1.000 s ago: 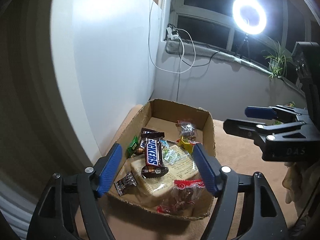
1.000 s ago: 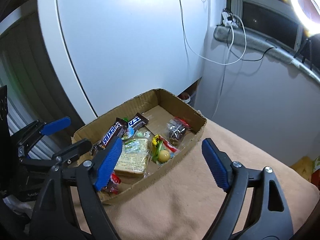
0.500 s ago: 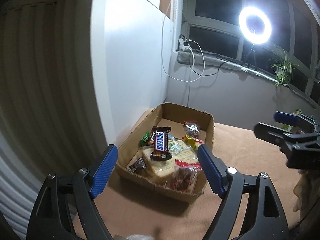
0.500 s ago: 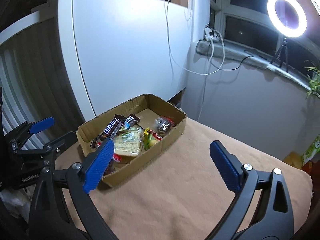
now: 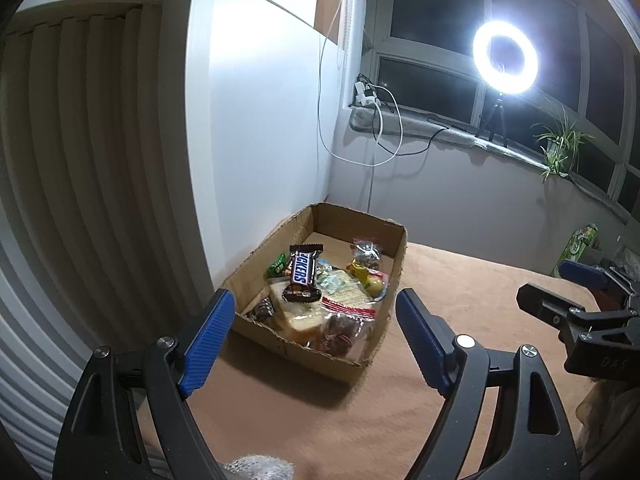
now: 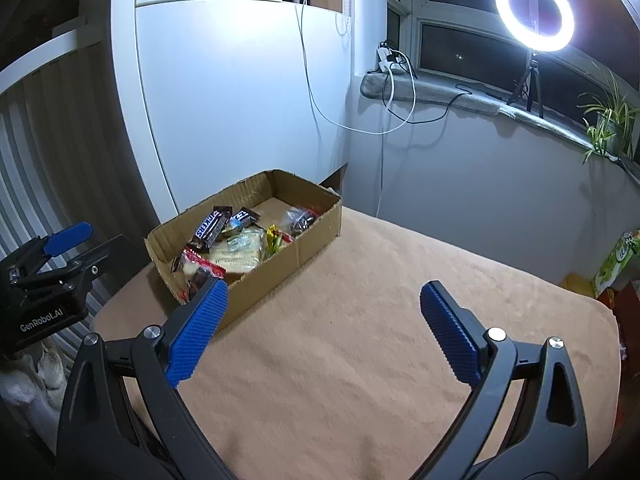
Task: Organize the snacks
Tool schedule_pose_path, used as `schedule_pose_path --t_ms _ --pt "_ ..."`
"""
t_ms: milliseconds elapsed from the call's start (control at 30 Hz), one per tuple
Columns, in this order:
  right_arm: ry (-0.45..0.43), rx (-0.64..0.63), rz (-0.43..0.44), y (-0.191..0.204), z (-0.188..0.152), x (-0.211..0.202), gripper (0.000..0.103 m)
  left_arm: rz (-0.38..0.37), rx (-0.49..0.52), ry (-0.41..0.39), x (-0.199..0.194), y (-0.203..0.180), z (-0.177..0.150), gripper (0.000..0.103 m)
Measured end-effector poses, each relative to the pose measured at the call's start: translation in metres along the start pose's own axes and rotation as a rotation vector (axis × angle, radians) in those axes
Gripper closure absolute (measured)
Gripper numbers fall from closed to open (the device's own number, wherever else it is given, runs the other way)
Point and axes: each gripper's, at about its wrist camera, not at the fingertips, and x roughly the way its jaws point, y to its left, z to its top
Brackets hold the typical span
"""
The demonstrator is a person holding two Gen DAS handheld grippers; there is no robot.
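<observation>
So the snacks are all sitting in the cardboard box [image 5: 396, 256] at the far left corner of the table [image 6: 360, 360], which has a tan fuzzy cloth over it. On top of the pile is a Snickers bar [image 5: 303, 272] lying across a wrapped sandwich [image 5: 304, 318], with a red-topped zip bag [image 5: 344, 322] at the near end, some yellow-green candy [image 5: 370, 278] on the right side and a small clear bag of dark stuff [image 5: 365, 252] toward the back. My guess is everything here is light and crinkly. The Snickers looks like the easy one: firm enough to pinch across its narrow middle. The sandwich is soft and will squash, so a gentle hold on the edges. The bags look slippery, so I'd grab the sealed top strip. The box is flimsy with torn rims and would probably slide on the cloth if bumped. The left tool [image 5: 312, 344] hangs back from the near end of the box, pointed at it, fingers spread wide with nothing between them. The right tool [image 6: 324, 336] is off to the side over bare cloth, also wide apart and not holding anything.
</observation>
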Motion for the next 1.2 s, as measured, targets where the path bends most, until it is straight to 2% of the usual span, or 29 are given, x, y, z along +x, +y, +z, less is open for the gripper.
schedule_pose_path --t_ms 367,1200 --pt "-0.018 -0.015 -0.006 0.003 -0.008 -0.014 0.004 0.008 0.001 0.001 -0.008 -0.006 -0.006 0.020" --pt "0.001 -0.005 -0.019 0.000 -0.015 -0.013 0.004 -0.005 0.003 0.008 -0.008 -0.011 -0.009 0.020"
